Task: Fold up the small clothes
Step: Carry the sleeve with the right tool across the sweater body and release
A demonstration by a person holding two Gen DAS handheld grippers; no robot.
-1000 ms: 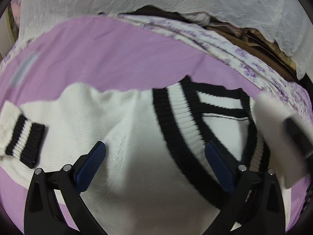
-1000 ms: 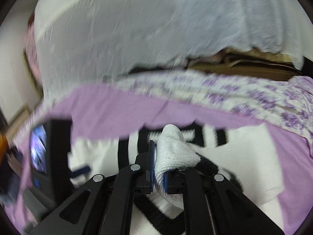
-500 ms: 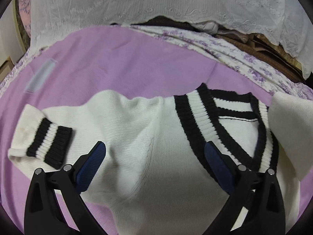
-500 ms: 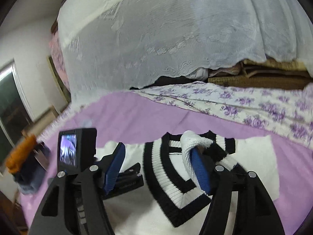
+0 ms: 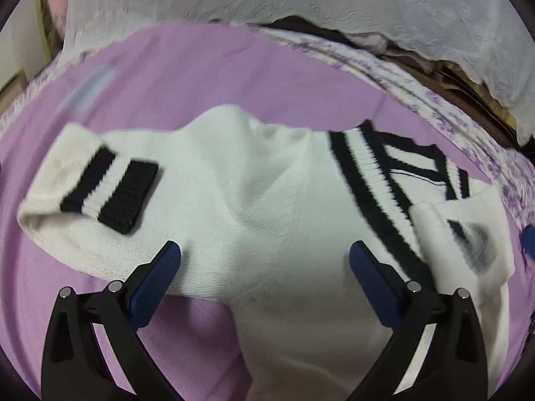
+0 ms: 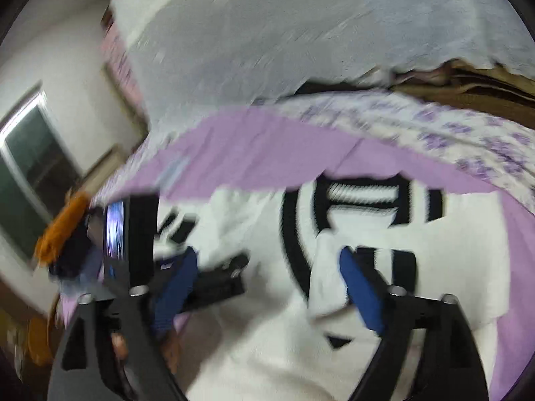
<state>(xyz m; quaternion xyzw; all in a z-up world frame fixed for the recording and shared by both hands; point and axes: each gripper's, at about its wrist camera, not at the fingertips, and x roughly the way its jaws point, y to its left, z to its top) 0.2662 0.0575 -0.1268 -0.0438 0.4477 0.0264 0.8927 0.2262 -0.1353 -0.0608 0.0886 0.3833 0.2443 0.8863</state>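
Observation:
A white knit sweater point(image 5: 267, 207) with a black-striped V-neck point(image 5: 364, 180) lies flat on a purple sheet point(image 5: 207, 77). Its left sleeve, with a black-and-white cuff point(image 5: 110, 193), is folded in at the left. The right sleeve point(image 5: 458, 234) lies folded over the chest. My left gripper point(image 5: 264, 257) hovers open over the sweater's body, holding nothing. My right gripper point(image 6: 267, 264) has its jaws opening. The folded sleeve point(image 6: 327, 277) rests loose beside its right pad, and no pad presses on it. The right wrist view is blurred.
A white lace cover point(image 5: 267, 0) hangs at the back over stacked brown bedding point(image 5: 468, 77). A floral sheet point(image 5: 434, 107) borders the purple one. In the right wrist view a window point(image 6: 26, 173) and an orange cloth pile point(image 6: 63, 227) sit at the left.
The right gripper, shut on the white sleeve before, has opened and let it drop onto the sweater's chest. The left gripper has shifted left over the sweater and stayed open.

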